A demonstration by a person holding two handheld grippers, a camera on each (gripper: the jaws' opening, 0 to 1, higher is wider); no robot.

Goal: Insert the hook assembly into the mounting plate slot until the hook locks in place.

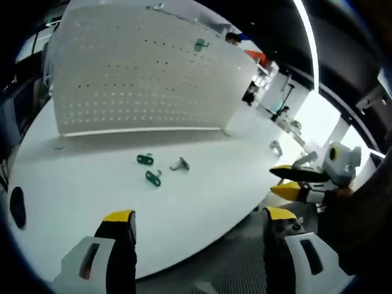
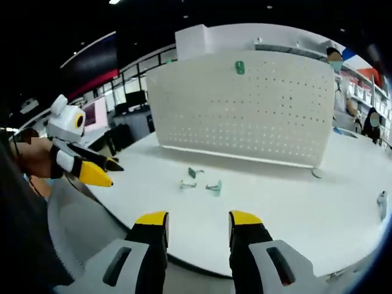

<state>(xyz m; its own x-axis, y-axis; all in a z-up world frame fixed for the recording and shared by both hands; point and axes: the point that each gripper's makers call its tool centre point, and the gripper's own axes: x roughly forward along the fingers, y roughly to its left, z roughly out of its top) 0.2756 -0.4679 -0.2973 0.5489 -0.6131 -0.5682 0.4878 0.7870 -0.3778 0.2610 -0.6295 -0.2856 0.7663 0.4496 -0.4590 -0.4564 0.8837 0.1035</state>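
a large white table (image 1: 202, 202) with a rounded edge stands on grey floor (image 1: 239, 269). overhead the ceiling is dark, crossed by a long bright light strip (image 1: 309, 43). far off sit desks with monitors (image 2: 131, 101) and people (image 2: 337, 67) by shelves.

No text, label, brand, number or sign can be read in either view.

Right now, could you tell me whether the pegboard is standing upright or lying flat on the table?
Upright: the white pegboard stands on its lower edge on the table, one green hook mounted near its top.
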